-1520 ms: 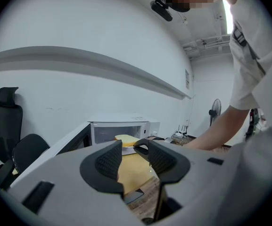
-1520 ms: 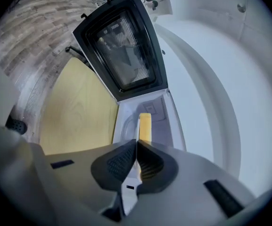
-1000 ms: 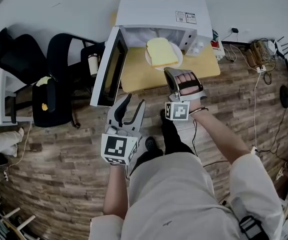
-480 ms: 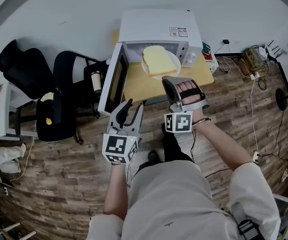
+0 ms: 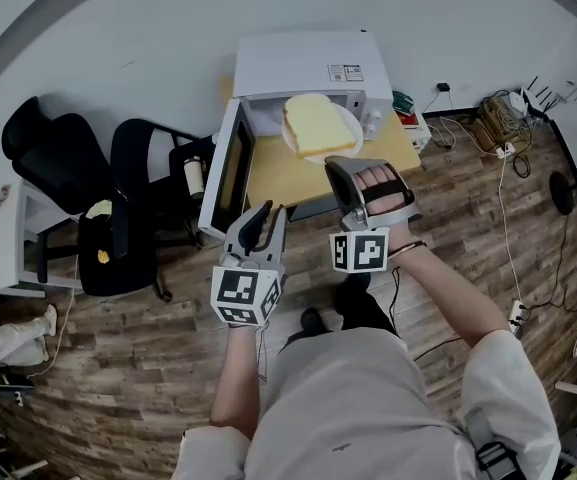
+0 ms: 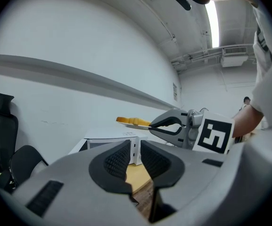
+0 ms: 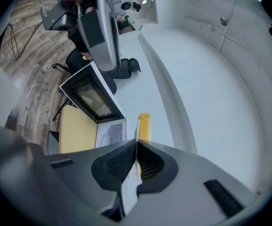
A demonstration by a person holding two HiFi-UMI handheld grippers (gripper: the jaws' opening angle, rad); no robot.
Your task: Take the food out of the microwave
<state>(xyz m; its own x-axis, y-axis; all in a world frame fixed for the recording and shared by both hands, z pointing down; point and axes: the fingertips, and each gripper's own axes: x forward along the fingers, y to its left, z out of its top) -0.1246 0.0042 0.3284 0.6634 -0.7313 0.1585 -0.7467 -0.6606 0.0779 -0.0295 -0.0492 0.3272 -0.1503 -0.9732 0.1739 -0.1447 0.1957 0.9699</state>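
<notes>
A white plate [image 5: 320, 133] with a slice of yellow toast [image 5: 314, 121] hangs in the air in front of the white microwave [image 5: 303, 63]. My right gripper [image 5: 338, 164] is shut on the plate's near rim. In the right gripper view the thin rim [image 7: 136, 126] runs out from between the pressed pads, with the toast [image 7: 144, 124] behind. The microwave door [image 5: 227, 171] stands open to the left. My left gripper [image 5: 268, 214] hovers lower left of the plate, below the door. Its jaws have just been closing; a narrow gap remains and nothing is between them.
The microwave stands on a yellow tabletop [image 5: 298, 176]. Two black office chairs [image 5: 63, 153] and a cup [image 5: 194, 177] are to the left, beside a white desk [image 5: 3, 238]. Cables and a power strip [image 5: 493, 118] lie on the wooden floor at right.
The left gripper's jaws have drawn much closer together, with nothing between them. The right gripper has lifted the plate with the toast higher in front of the microwave. Both hands have risen.
</notes>
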